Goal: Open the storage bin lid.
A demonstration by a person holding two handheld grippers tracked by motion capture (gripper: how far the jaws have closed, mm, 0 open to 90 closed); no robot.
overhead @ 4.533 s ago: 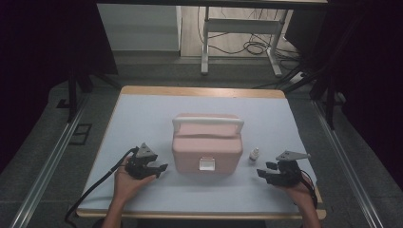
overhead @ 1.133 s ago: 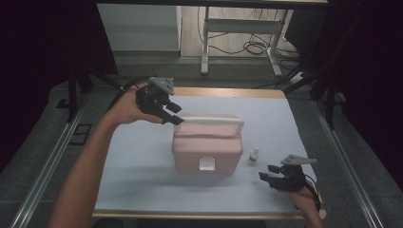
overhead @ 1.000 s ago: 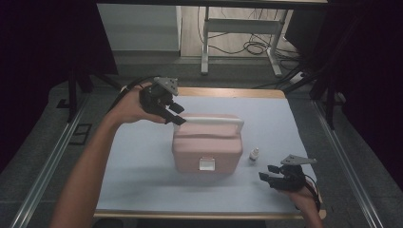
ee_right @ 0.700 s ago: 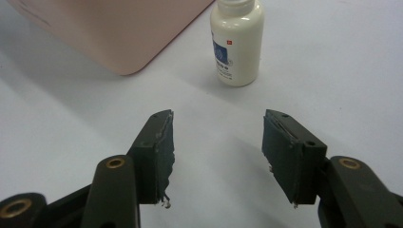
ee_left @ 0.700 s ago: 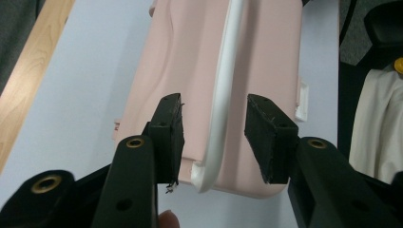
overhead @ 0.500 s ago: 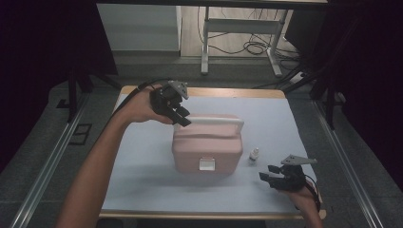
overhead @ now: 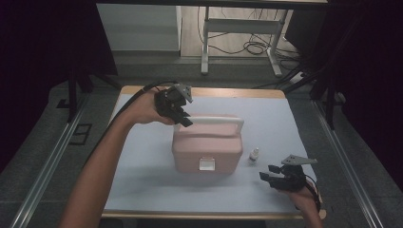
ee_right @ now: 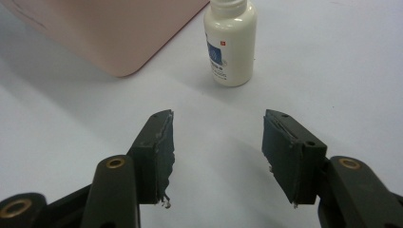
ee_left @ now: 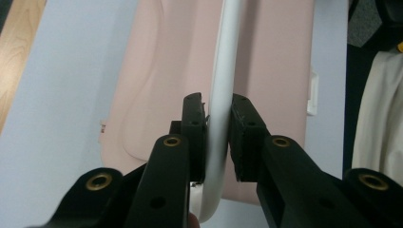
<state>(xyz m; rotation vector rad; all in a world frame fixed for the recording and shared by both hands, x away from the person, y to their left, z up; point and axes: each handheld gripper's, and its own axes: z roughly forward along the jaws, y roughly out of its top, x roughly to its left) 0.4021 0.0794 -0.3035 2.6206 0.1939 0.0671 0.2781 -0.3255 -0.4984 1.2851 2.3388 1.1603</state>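
Pink plastic, rigid and smooth: the box (overhead: 207, 151) at the centre of the high view, resting on the pale blue worktop (overhead: 142, 175), probably light unless loaded, stiff enough not to flex, though slippery on its glossy sides. Best taken by the white handle (ee_left: 223, 95) standing upright across the lid, near one end as now or, for a level lift, nearer the middle. Left tool (overhead: 182, 118) at the handle's left end, just above centre of the high view; jaws just been closing, now clamped on the handle, pads pressing both flanks in the left gripper view. Likely to tip or swing if raised from that end. Compared with the frame four and a half seconds back: left tool gone from the lower left of the worktop up to the handle, arm stretched forward. Right tool (overhead: 281, 178) unmoved at lower right, jaws apart and empty, small white bottle (ee_right: 230, 42) ahead of them, beside the box.
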